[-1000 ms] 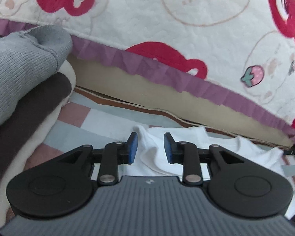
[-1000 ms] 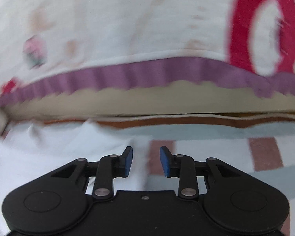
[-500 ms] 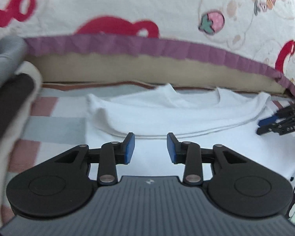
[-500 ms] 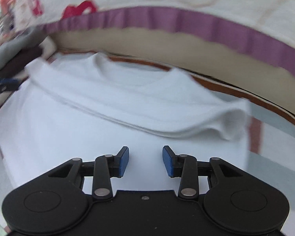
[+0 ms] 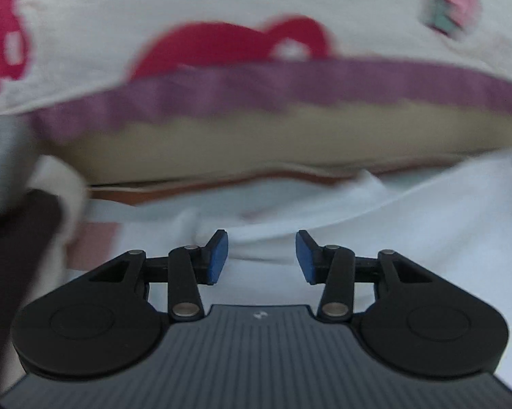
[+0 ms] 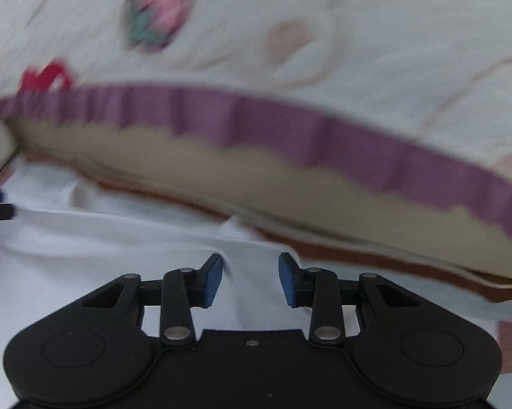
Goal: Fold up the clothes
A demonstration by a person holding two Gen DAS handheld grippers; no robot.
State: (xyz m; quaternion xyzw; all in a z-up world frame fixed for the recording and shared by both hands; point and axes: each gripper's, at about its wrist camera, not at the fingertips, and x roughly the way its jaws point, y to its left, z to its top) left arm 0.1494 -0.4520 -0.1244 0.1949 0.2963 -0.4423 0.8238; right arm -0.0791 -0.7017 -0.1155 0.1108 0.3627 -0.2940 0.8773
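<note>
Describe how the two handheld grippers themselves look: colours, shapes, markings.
The left gripper has black linkage arms with silver pivot pins, blue pads, rounded black housings and a ribbed grey body with a small white mark. The right gripper matches it, but its body is smooth black.

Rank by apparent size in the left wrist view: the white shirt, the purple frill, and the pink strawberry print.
1. White shirt, though nearness to the camera inflates it.
2. Purple frill.
3. Pink strawberry print, clearly the smallest.
</note>
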